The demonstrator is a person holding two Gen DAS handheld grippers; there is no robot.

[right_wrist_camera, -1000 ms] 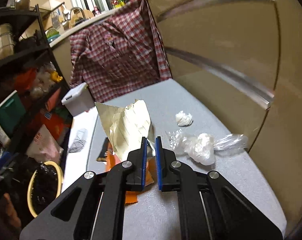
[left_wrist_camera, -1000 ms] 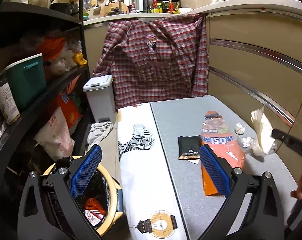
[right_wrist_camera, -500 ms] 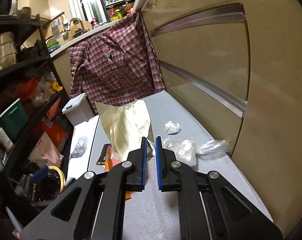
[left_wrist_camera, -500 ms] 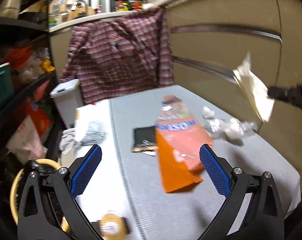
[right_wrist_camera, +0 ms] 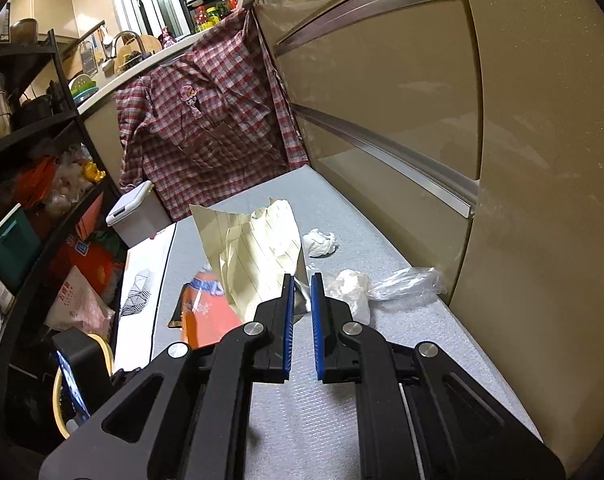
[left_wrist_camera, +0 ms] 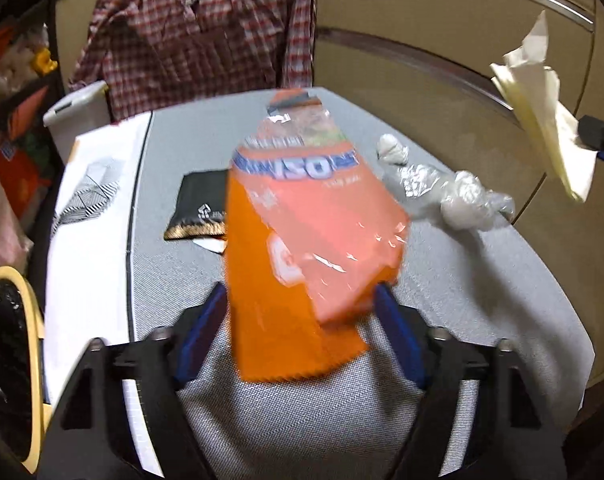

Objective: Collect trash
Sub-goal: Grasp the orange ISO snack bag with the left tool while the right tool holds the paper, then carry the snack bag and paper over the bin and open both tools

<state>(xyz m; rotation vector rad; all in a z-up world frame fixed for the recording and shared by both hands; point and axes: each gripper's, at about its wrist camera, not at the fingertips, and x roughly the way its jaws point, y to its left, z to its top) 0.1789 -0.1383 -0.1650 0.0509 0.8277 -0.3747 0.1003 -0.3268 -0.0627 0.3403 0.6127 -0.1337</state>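
Now the left tool [left_wrist_camera: 299, 322] has just been closing around the near end of the orange snack bag [left_wrist_camera: 302, 248] on the tabletop [left_wrist_camera: 482, 312], pads not clearly pressing. Right tool [right_wrist_camera: 300, 312] pinches cream lined paper [right_wrist_camera: 257, 256] above the bag. Next: grip, carry both to the yellow-rimmed bin [left_wrist_camera: 17, 344].

An orange snack bag [left_wrist_camera: 310, 240] lies flat on the grey table [left_wrist_camera: 482, 300], beside a black packet [left_wrist_camera: 199, 210] and crumpled plastic [left_wrist_camera: 454, 196].

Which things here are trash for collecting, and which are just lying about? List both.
Trash job: orange wrapper, black packet, plastic bag, tissue wad, lined paper, bin.
Lying about: plaid shirt, white tub, green box.
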